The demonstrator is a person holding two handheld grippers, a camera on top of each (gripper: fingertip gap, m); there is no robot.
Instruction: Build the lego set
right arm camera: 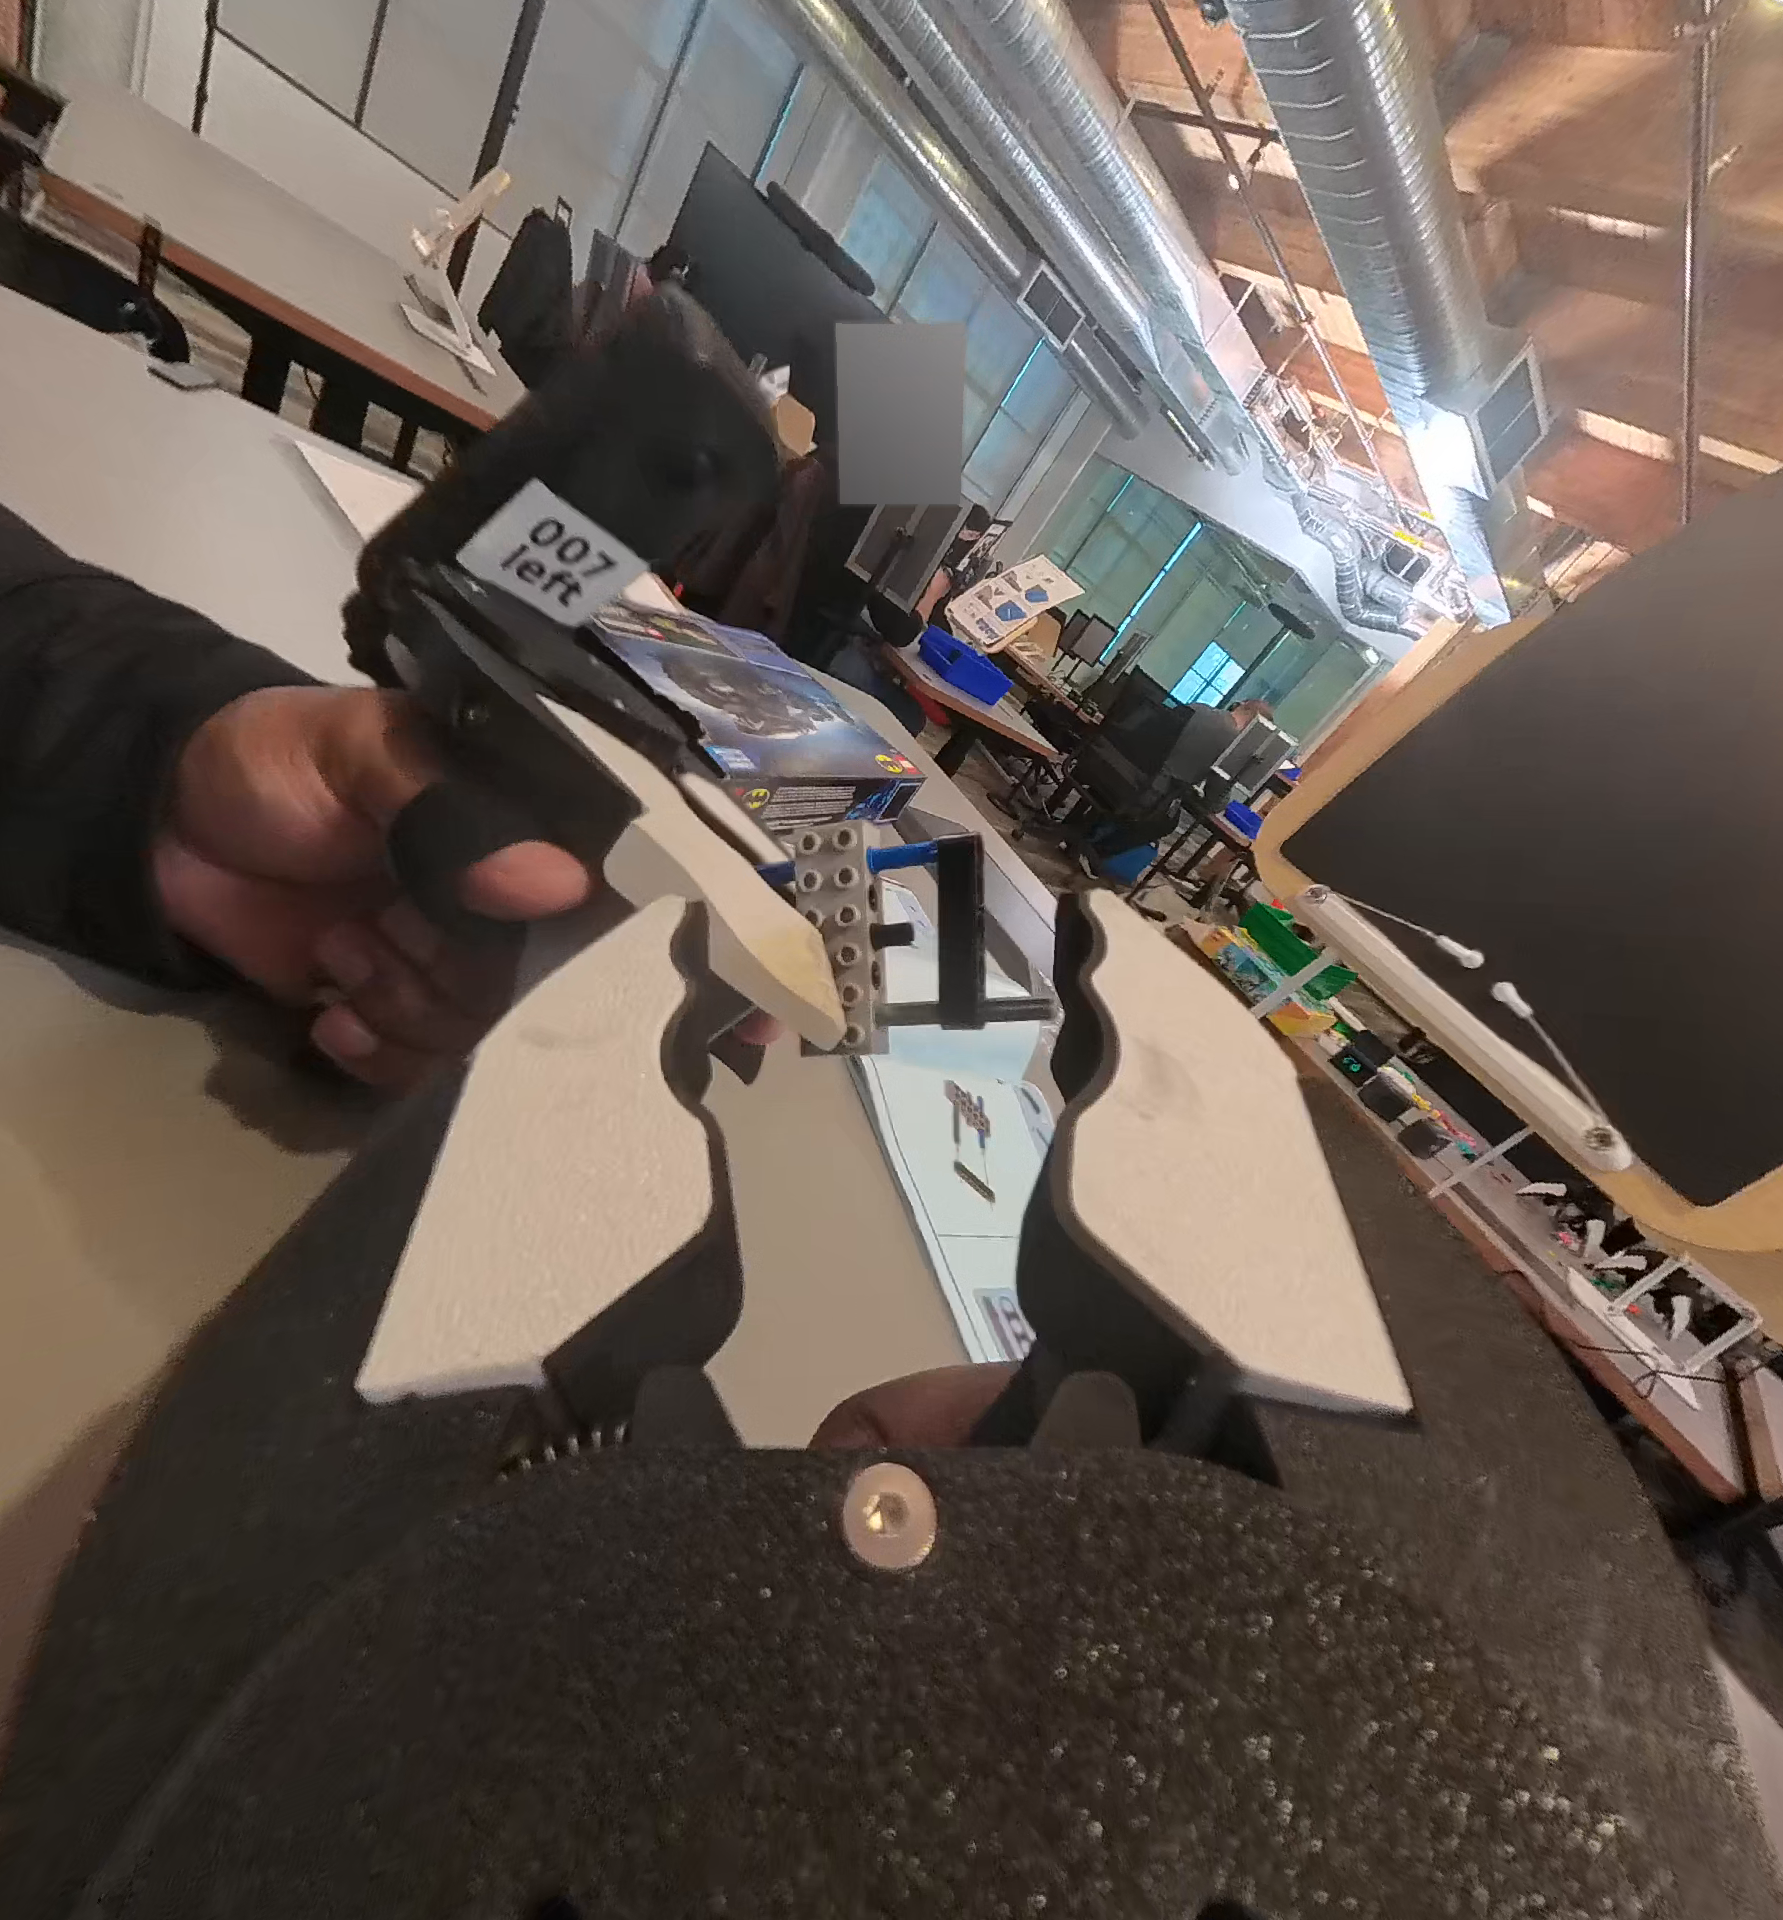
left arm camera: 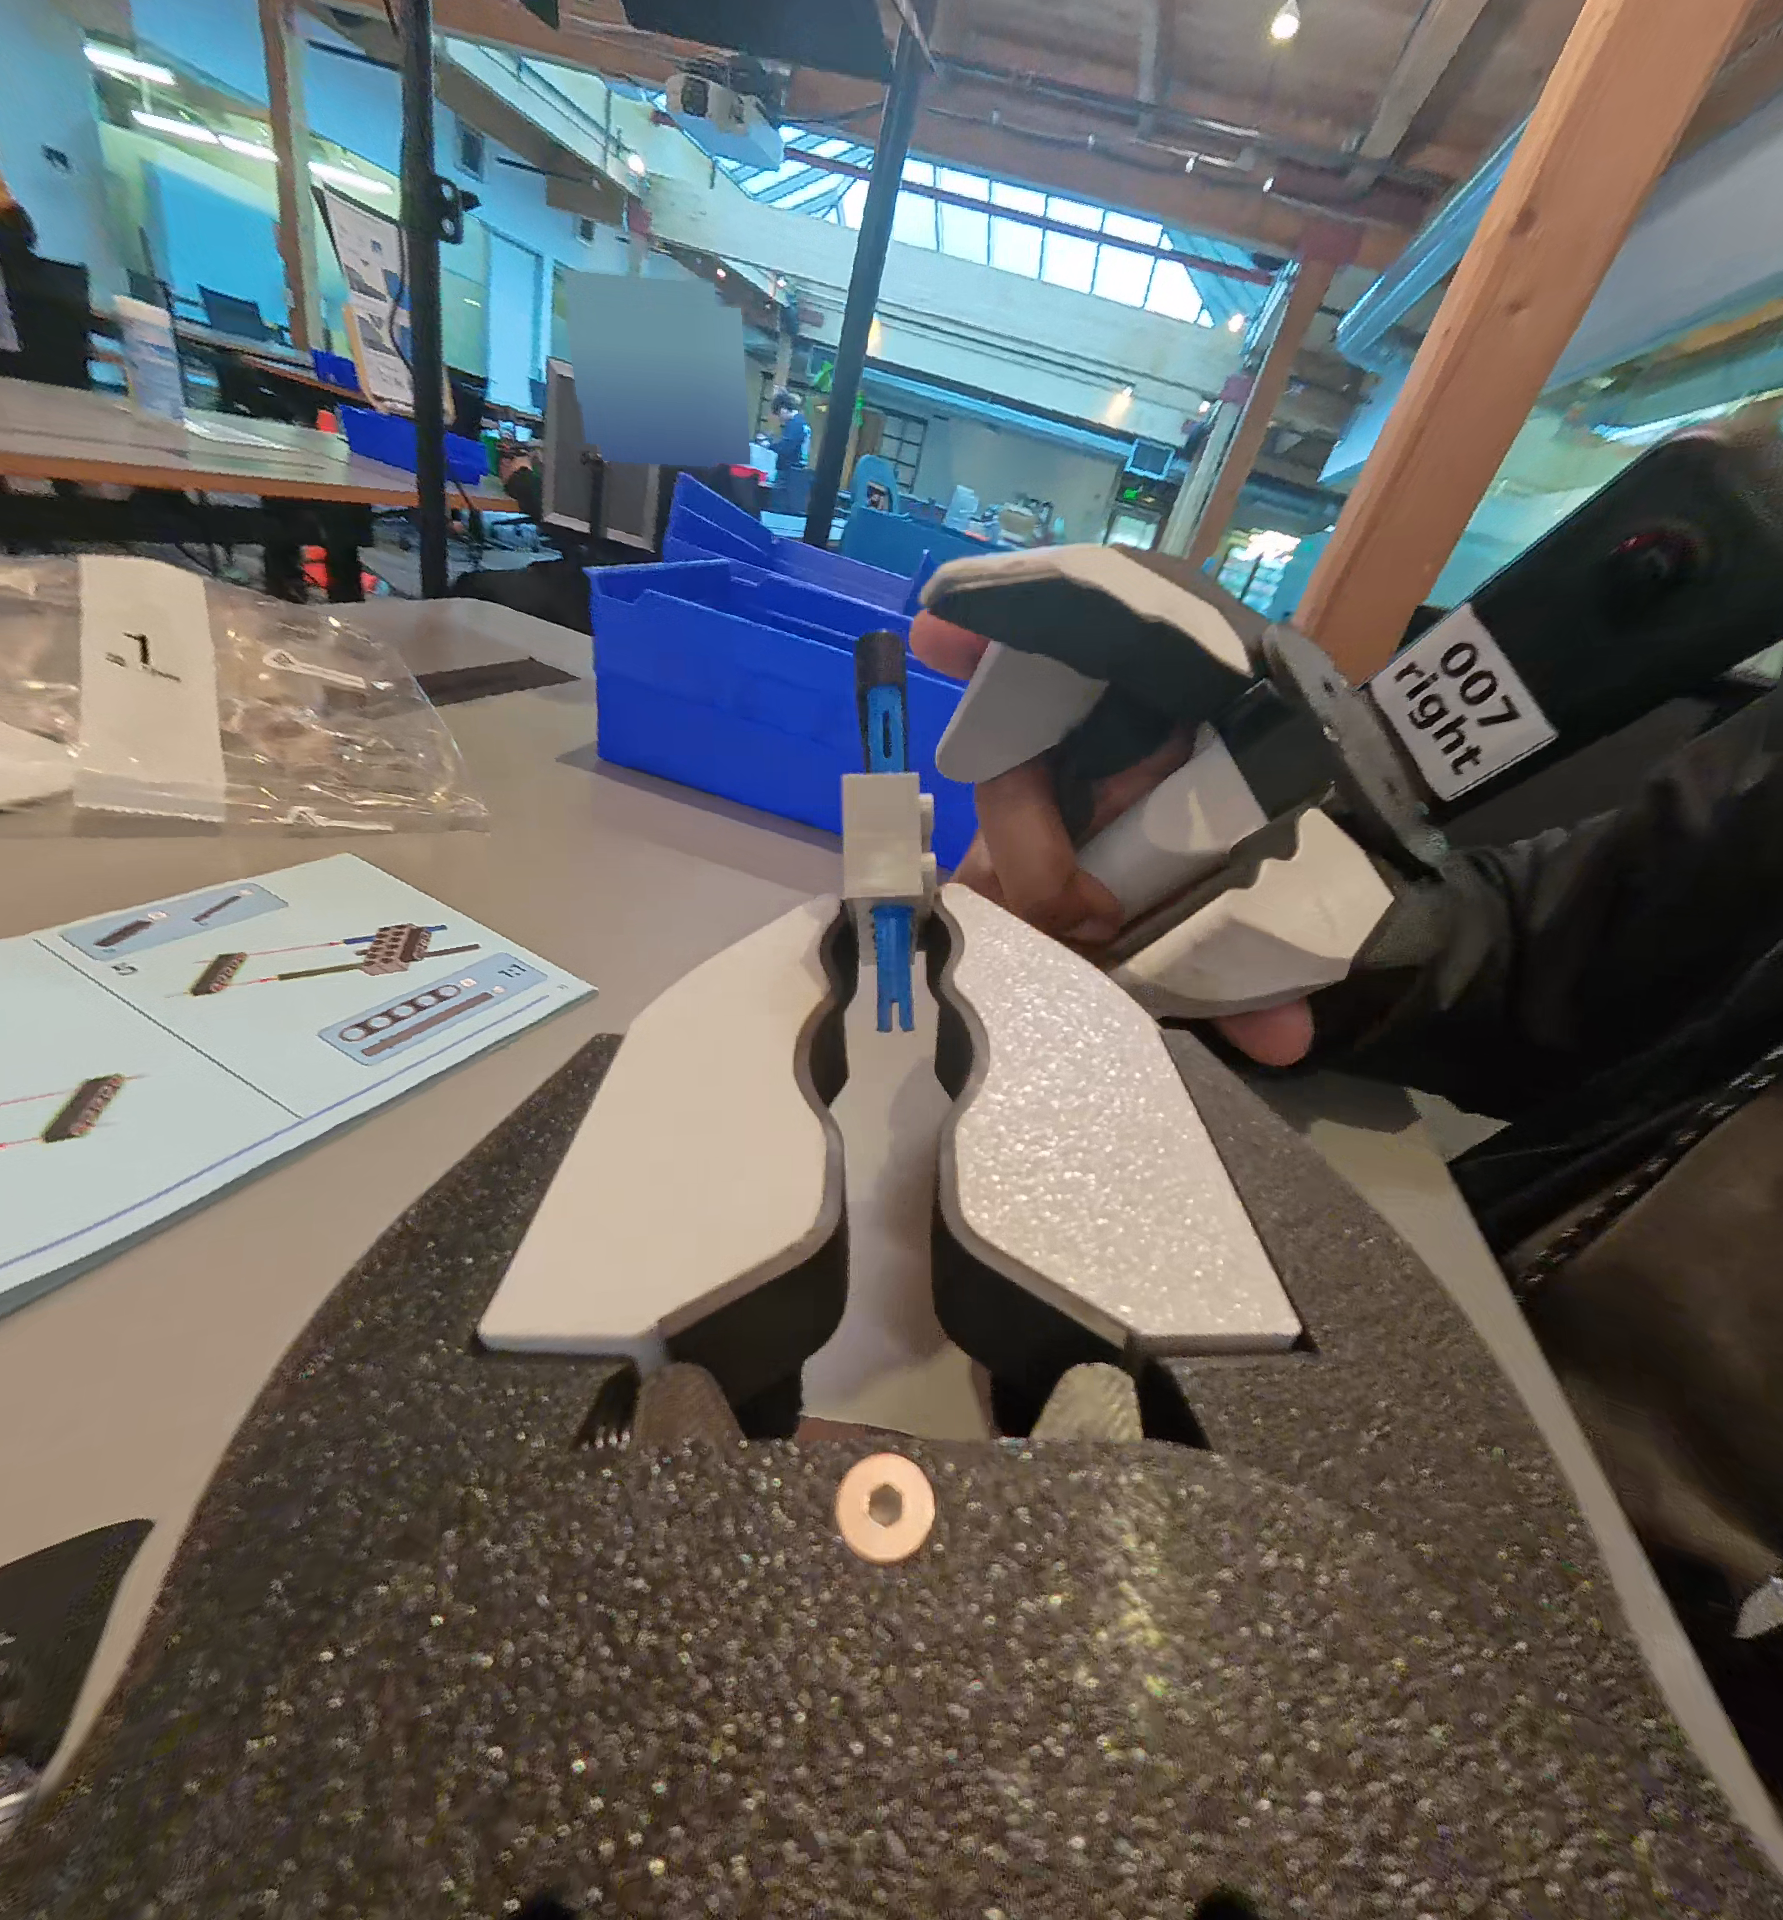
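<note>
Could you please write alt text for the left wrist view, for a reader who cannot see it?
The left gripper holds a grey studded brick upright, with a blue pin running through it and a black piece on top. The right gripper, in a hand, is just right of it; an instruction booklet and blue bins lie on the table.

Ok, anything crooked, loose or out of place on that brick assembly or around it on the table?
Nothing stands out. The left gripper pinches the grey brick; its blue pin and dark axle carry the black beam squarely. The right gripper is open beside it. The booklet lies flat.
</note>
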